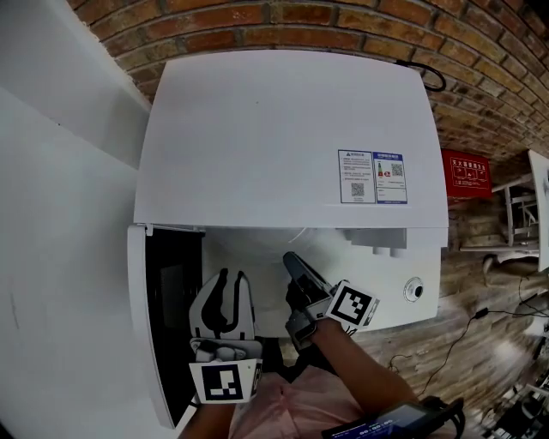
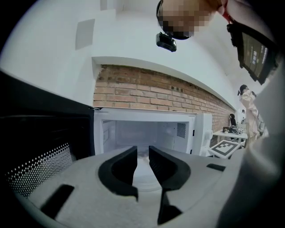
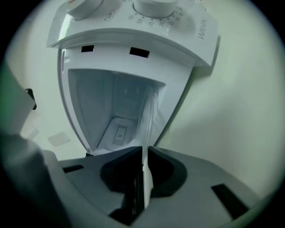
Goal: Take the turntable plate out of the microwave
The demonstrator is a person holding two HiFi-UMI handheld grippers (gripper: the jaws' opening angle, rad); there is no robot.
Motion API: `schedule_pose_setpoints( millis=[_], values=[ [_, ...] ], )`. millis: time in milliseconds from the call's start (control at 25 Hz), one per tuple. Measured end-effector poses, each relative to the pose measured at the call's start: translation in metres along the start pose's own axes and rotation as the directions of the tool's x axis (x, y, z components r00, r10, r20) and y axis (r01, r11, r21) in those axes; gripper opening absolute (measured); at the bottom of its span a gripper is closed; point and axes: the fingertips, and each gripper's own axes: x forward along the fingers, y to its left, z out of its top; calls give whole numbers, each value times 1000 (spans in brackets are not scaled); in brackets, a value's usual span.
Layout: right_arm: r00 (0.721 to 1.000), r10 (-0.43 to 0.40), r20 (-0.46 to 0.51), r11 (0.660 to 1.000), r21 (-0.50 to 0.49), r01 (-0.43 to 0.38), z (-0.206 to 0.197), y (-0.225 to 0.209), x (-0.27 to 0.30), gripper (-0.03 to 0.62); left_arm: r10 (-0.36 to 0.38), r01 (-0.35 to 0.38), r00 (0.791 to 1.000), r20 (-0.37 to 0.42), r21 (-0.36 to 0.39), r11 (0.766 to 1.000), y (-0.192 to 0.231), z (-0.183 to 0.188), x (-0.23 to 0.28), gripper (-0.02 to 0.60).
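Note:
The white microwave (image 1: pixel 283 137) stands with its door (image 1: pixel 141 326) swung open to the left. The turntable plate (image 3: pixel 149 116), clear glass, shows edge-on in the right gripper view. Its rim runs down between the pads of my right gripper (image 3: pixel 143 151), which is shut on it at the mouth of the cavity (image 3: pixel 111 111). In the head view the right gripper (image 1: pixel 290 259) reaches in under the microwave's top edge. My left gripper (image 2: pixel 143 149) is open in front of the cavity, level, with the pale plate (image 2: pixel 143 173) showing beyond its gap. The left gripper (image 1: pixel 225 279) sits just left of the right one.
A brick wall (image 1: pixel 360 26) runs behind the microwave, with a black cable (image 1: pixel 433 77) and a red sign (image 1: pixel 467 174) at the right. The control knobs (image 3: pixel 153 6) are beside the cavity. A white wall (image 1: pixel 60 171) lies at the left and wooden floor (image 1: pixel 446 334) at the right.

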Motion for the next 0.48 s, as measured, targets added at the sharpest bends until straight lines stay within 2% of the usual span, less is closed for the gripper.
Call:
schedule_pose_setpoints(
  millis=[80,160,360,400,480],
  values=[
    [999,31,-7,999,-28,-31,2,3,5,61,-1,1,1000,-21,-17,1000,-3,-2,-1,87],
    [998,58,-16,998,-30,-58,5,3,13,128,2,-3,1000,-26,-15,1000,-3,-2,-1,87],
    [998,56,-24,996,73,-54,6,-9,34,163,15,-15,1000,-1,16,1000,4,2,-2,87],
    [998,62,-22,995,74,-60,8,-7,36,161,16,-16,1000,-4,16,1000,5,1,-3,87],
    [998,60,-18,996,64,-59,9,-6,37,60,15,-15,1000,-10,8,1000,4,0,-4,87]
  ],
)
